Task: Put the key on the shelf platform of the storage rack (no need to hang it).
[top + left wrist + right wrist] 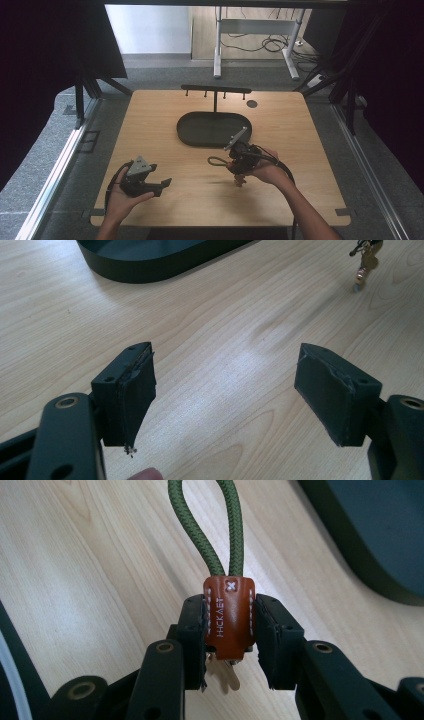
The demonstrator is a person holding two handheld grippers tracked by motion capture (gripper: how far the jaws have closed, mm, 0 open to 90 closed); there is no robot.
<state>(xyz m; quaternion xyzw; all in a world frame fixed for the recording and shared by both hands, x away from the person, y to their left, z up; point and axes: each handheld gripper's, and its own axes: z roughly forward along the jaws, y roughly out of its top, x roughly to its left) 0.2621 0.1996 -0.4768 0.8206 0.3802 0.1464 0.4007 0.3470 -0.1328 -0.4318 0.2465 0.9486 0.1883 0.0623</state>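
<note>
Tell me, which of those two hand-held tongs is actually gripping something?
The right tongs: their jaws are shut on the brown leather tab of a green braided cord loop. The left tongs stand wide open above the wooden table.

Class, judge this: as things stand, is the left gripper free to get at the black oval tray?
Probably yes. The left gripper is open and holds nothing, and bare wood lies between it and the tray. The right gripper, shut on the keychain, sits off to the side.

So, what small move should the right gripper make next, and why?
Probably carry the keychain up and forward toward the hook rack: the right gripper is shut on its leather tab, the green loop sticks out free, and the left gripper is open, holding nothing.
</note>
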